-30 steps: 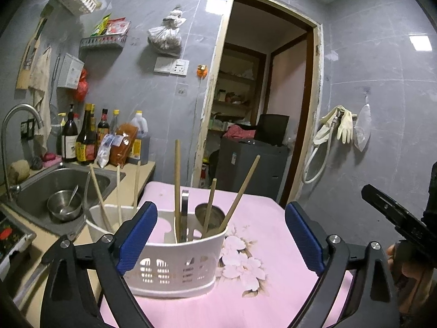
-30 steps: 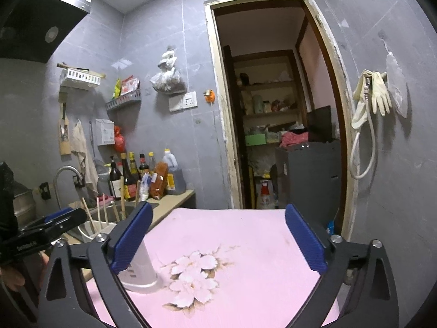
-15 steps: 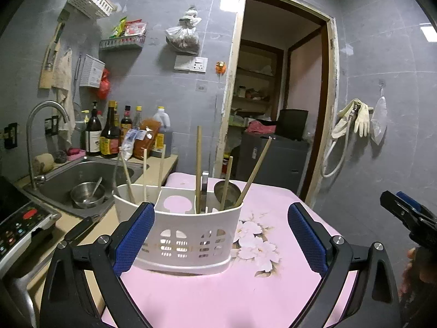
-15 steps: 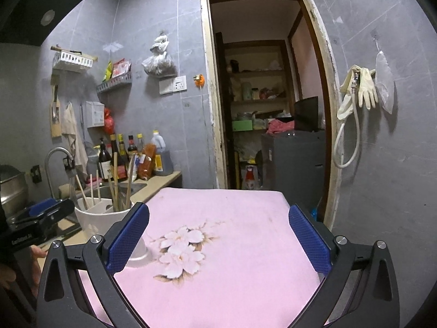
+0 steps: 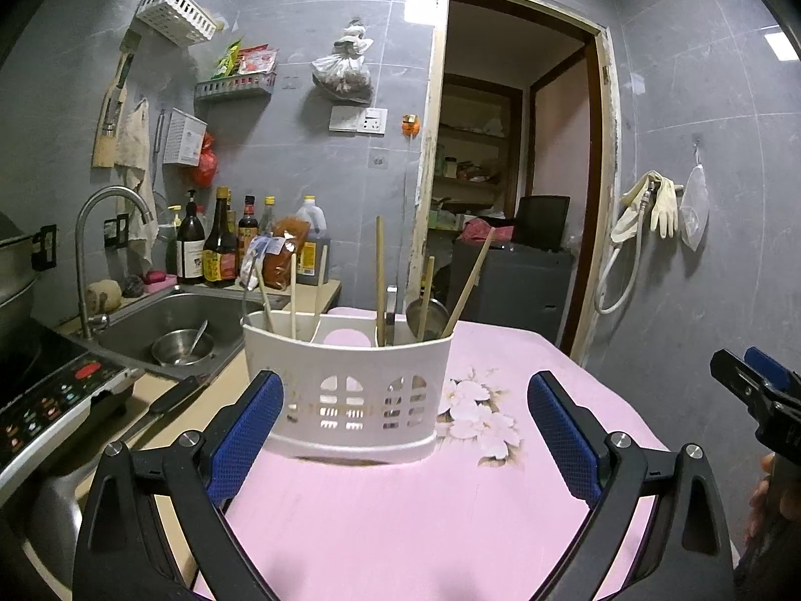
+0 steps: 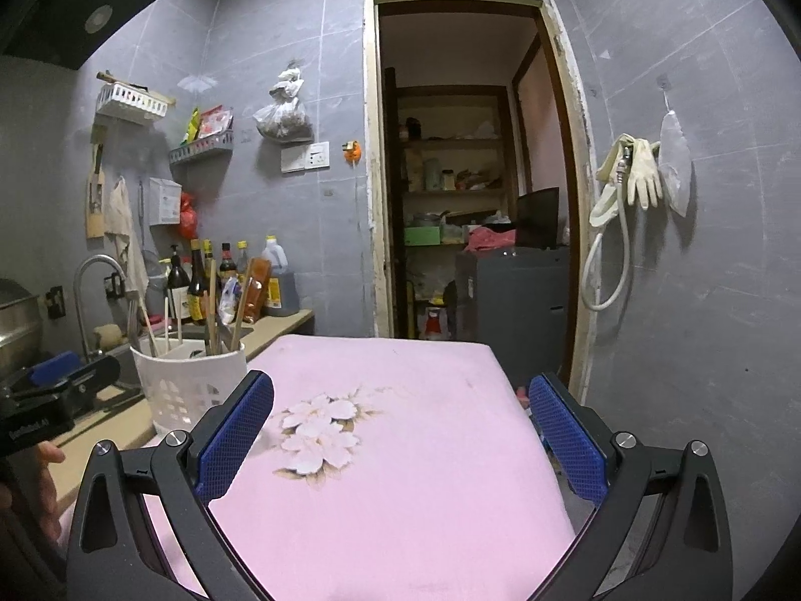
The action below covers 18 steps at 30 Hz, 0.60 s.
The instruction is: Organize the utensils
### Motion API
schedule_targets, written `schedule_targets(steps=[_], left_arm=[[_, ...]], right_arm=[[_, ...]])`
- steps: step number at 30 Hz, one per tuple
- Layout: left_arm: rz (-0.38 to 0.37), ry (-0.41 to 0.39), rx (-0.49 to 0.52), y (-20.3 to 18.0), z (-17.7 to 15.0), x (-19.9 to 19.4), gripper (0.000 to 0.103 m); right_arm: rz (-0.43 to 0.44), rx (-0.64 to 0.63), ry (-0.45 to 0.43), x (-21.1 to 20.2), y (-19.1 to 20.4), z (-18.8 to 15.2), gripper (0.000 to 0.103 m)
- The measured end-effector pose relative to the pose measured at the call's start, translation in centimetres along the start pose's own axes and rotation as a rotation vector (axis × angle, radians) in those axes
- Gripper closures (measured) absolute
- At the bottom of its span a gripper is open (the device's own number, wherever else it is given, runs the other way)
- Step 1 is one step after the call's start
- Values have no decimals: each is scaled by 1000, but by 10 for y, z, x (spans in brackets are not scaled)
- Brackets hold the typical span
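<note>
Left wrist view: my left gripper has its blue pads spread wide, clamped on nothing. The white utensil holder stands on the pink tablecloth straight ahead, just beyond my left pad, which covers its lower corner. Chopsticks and a ladle stand in it; their lower ends are hidden by its wall. My right gripper is also spread and empty; from it the holder sits far left, its contents hard to tell apart.
</note>
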<state>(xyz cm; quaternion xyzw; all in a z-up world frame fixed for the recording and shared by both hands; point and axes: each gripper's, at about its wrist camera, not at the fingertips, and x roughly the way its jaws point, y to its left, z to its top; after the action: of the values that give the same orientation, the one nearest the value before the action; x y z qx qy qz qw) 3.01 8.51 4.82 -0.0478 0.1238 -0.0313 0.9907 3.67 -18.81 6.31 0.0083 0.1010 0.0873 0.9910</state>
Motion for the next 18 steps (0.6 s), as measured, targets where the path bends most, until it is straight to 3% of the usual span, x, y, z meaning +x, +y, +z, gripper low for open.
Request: schedule_targets(steps=[18], left_arm=[[67, -22, 38, -14, -45, -32, 7]], right_arm=[[-131, -37, -34, -38, 6, -41, 0]])
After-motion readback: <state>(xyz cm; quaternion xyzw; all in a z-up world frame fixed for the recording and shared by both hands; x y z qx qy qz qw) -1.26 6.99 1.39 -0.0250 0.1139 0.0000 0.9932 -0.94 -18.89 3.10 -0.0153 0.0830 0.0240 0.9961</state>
